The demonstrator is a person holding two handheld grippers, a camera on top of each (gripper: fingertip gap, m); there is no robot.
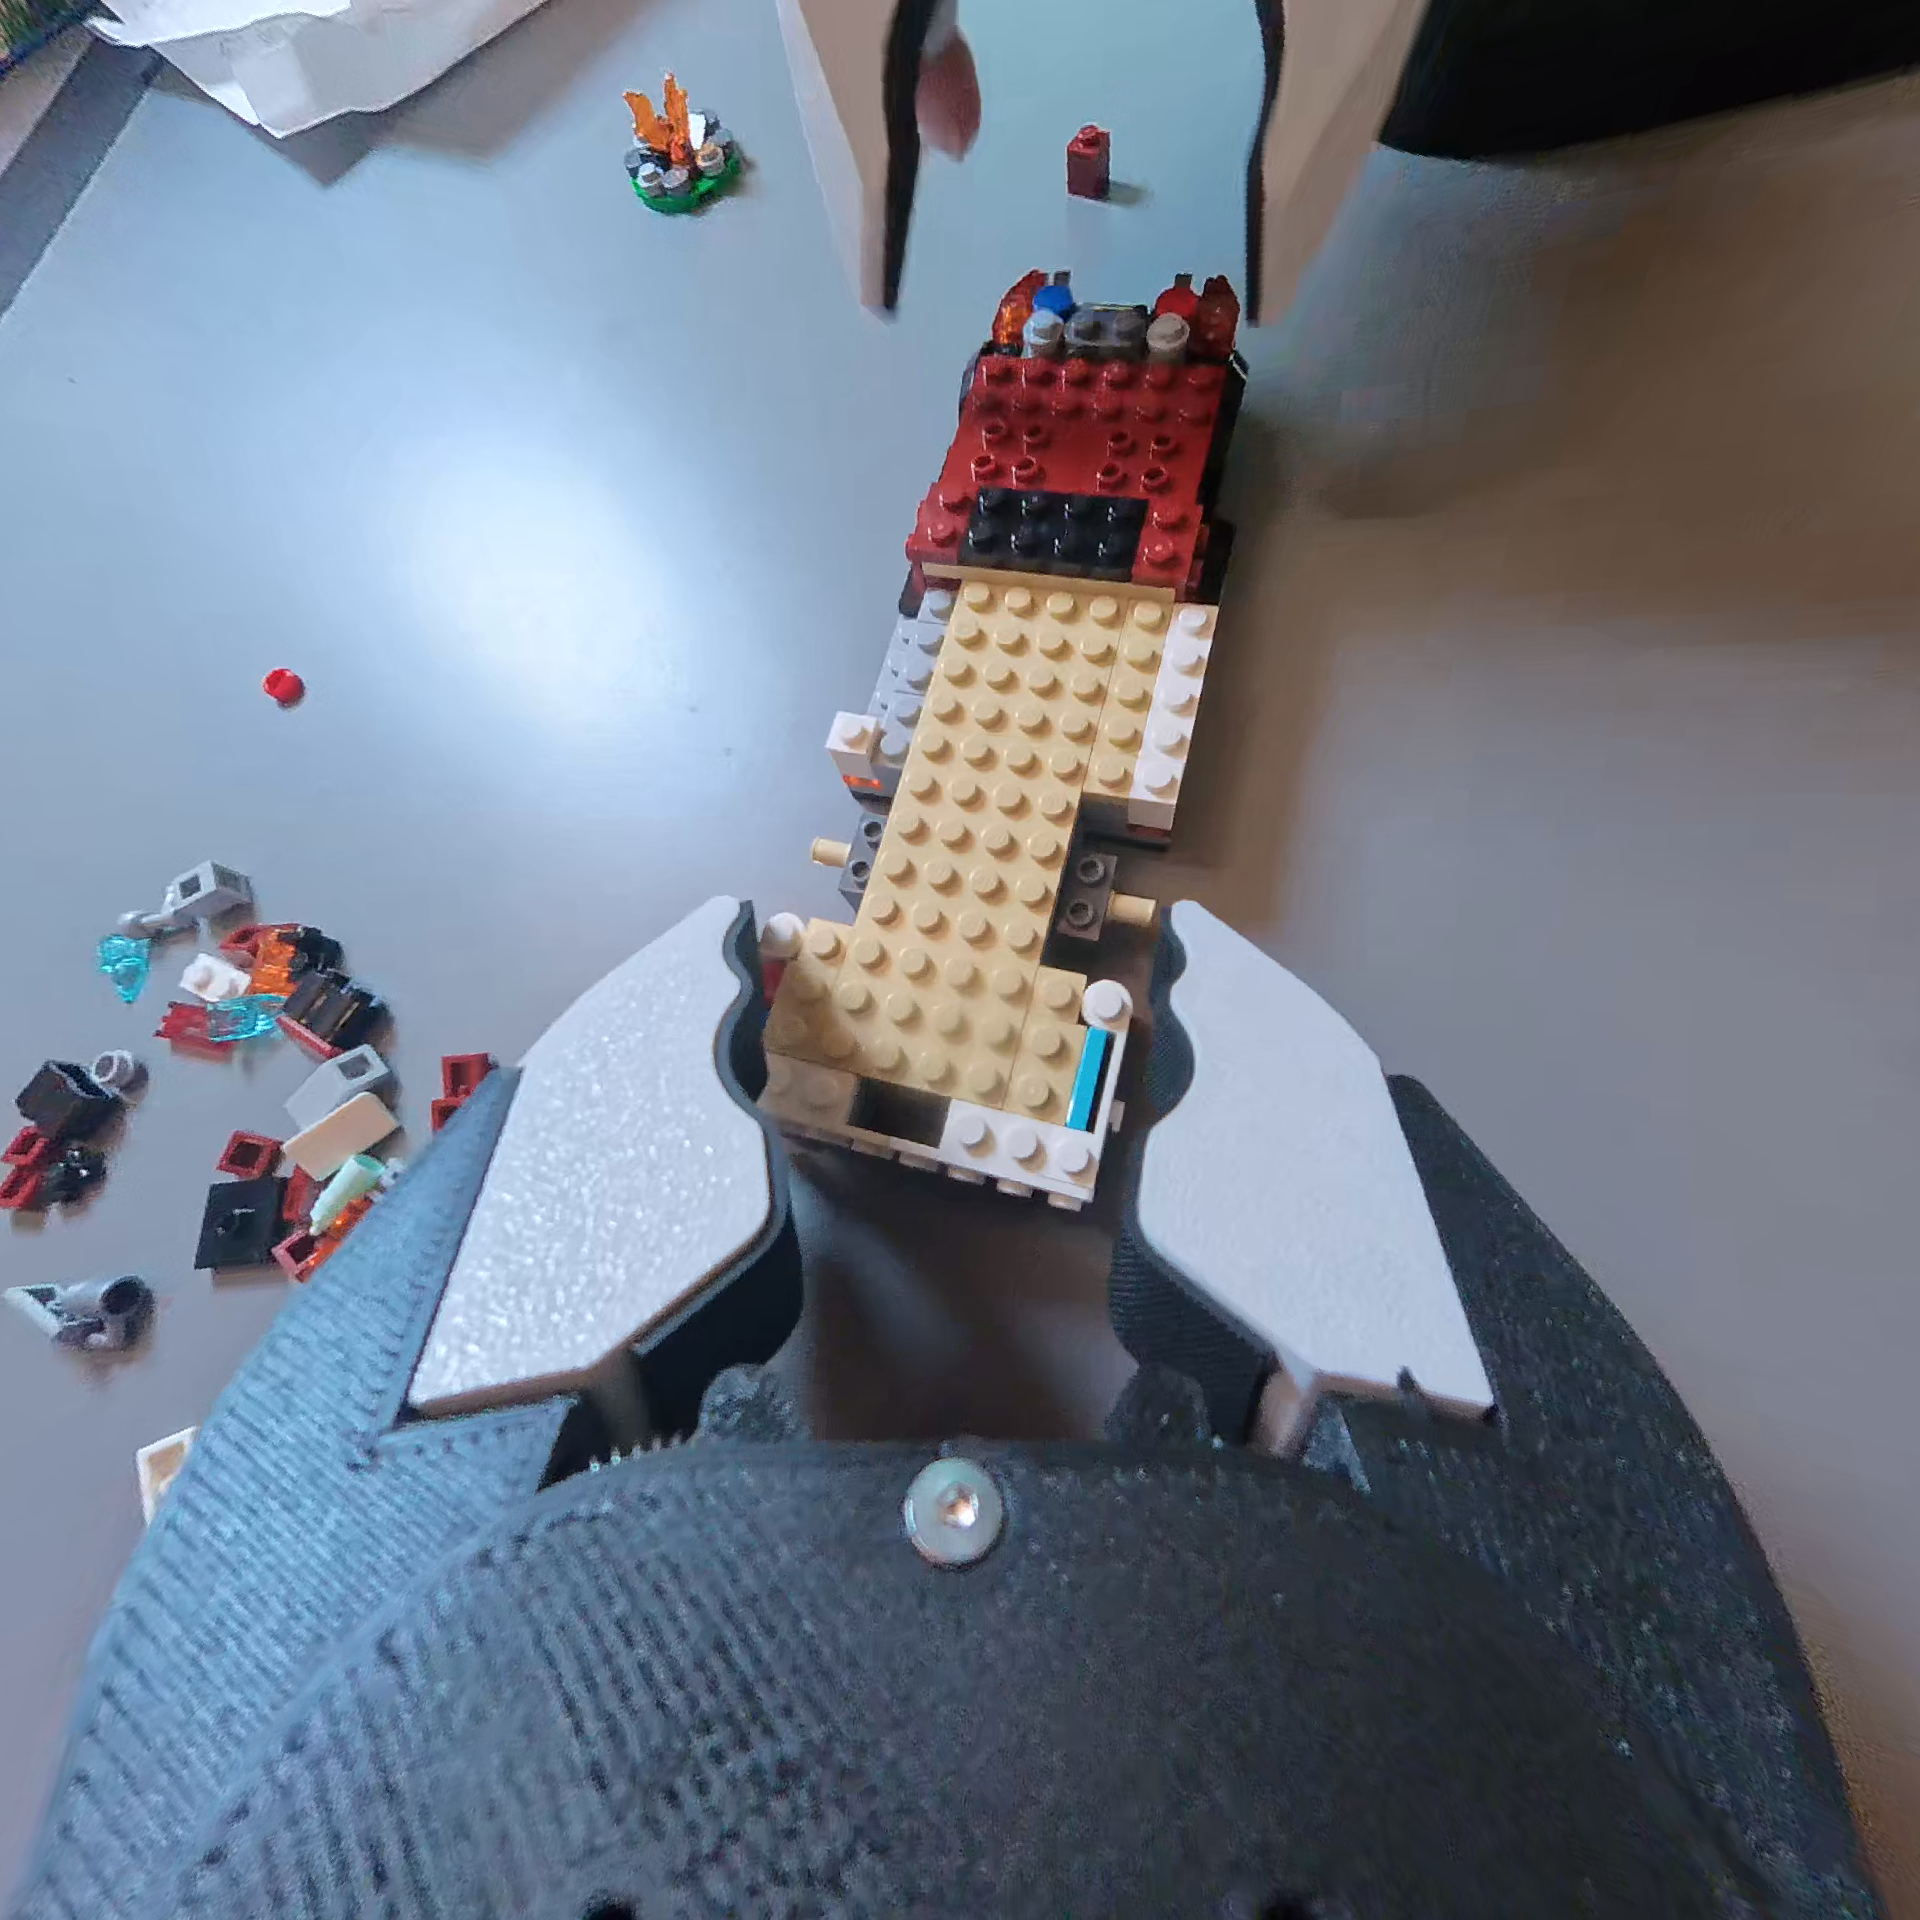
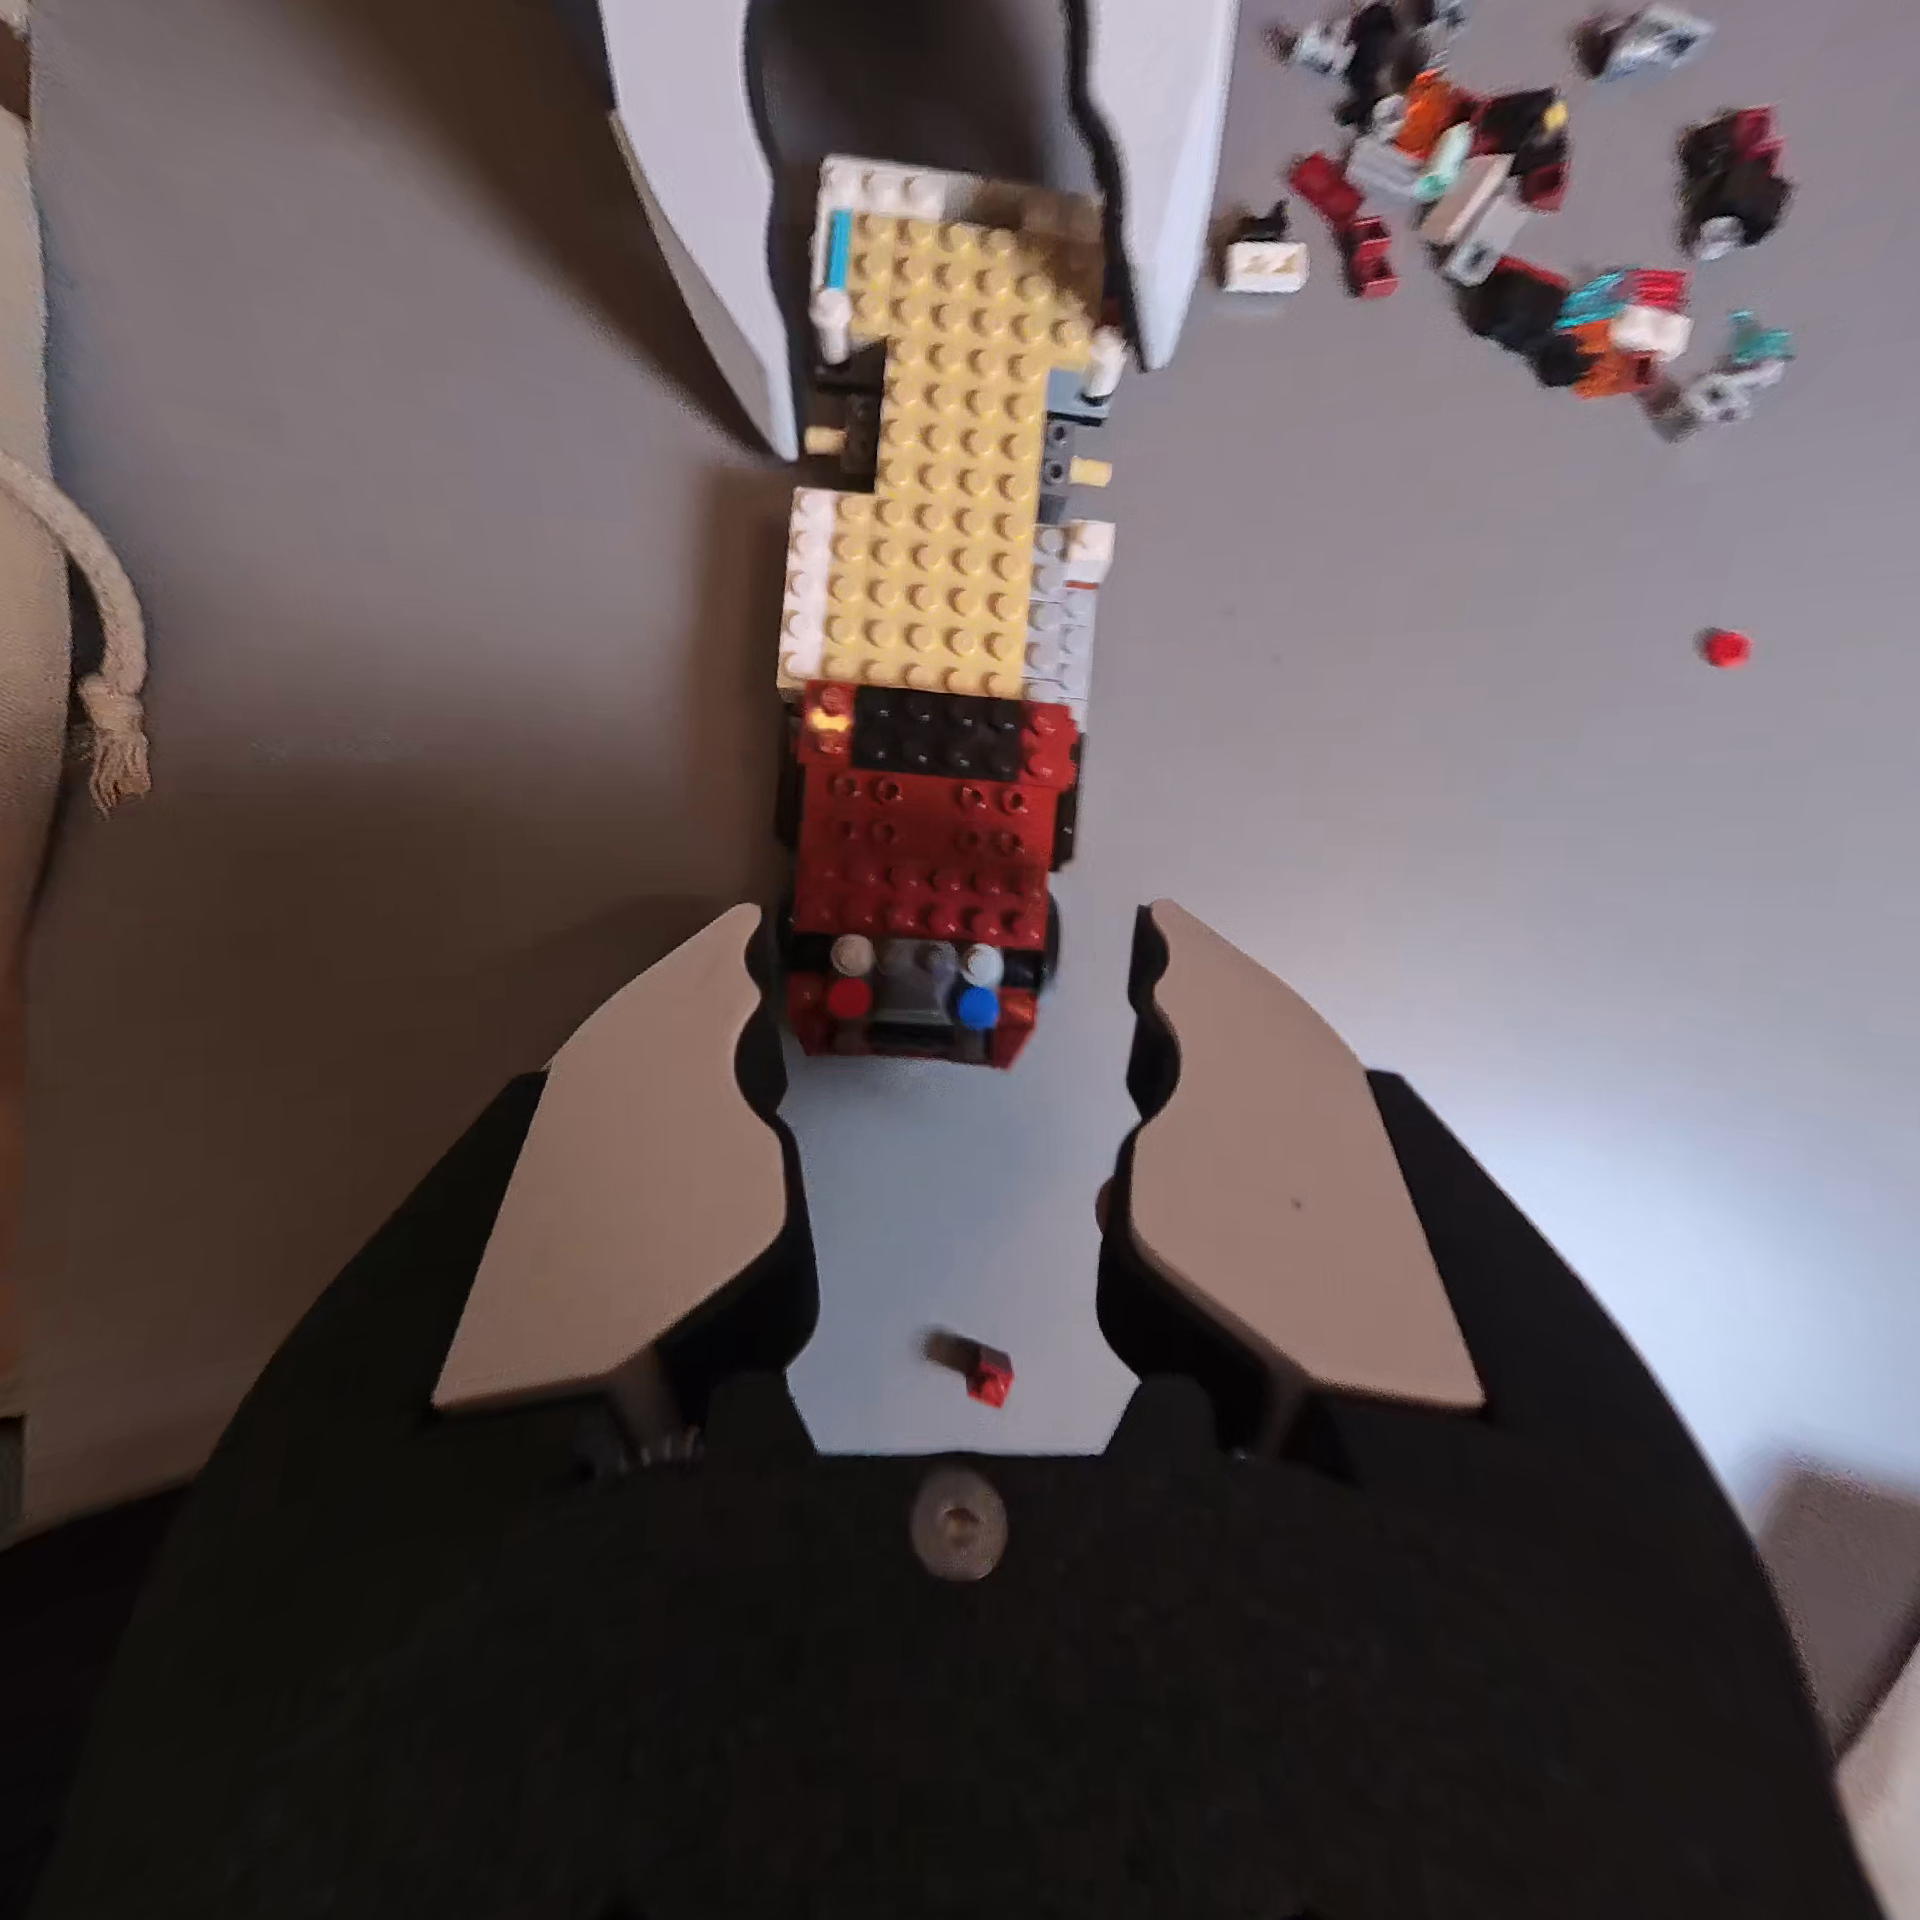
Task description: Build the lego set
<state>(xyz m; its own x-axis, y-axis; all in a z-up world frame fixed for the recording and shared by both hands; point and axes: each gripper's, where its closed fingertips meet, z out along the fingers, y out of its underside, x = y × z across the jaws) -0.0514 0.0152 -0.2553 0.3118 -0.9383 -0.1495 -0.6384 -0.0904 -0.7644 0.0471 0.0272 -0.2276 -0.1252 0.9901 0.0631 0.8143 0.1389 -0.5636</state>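
The left claw (image 1: 951, 1023) reaches forward low over the grey tabletop (image 1: 468, 540), its jaws spread wide around the tan-and-white rear end of a toy brick truck (image 1: 997, 790); the left pad sits close against the truck's side, while a gap shows between the right pad and the bricks, so the truck stands between the fingers without being gripped. From the opposite end, the right claw (image 2: 945, 977) points back along the same truck, also spread wide: the dark red cab with its red and blue studs lies between its fingertips, hard by the left finger and well clear of the right one. The truck rests flat on the tabletop, long and narrow, with a tan studded deck, white and grey edge bricks, a black plate behind the cab and small tan pegs sticking out at the sides. A small dark red brick (image 2: 987, 1371) lies on the tabletop between the right claw's fingers, nearer the palm. Off to the left claw's side lies a loose pile of bricks (image 1: 239, 1081), farther out a single red stud (image 1: 282, 686), then a small brick campfire (image 1: 681, 140) and crumpled white paper (image 1: 301, 52).
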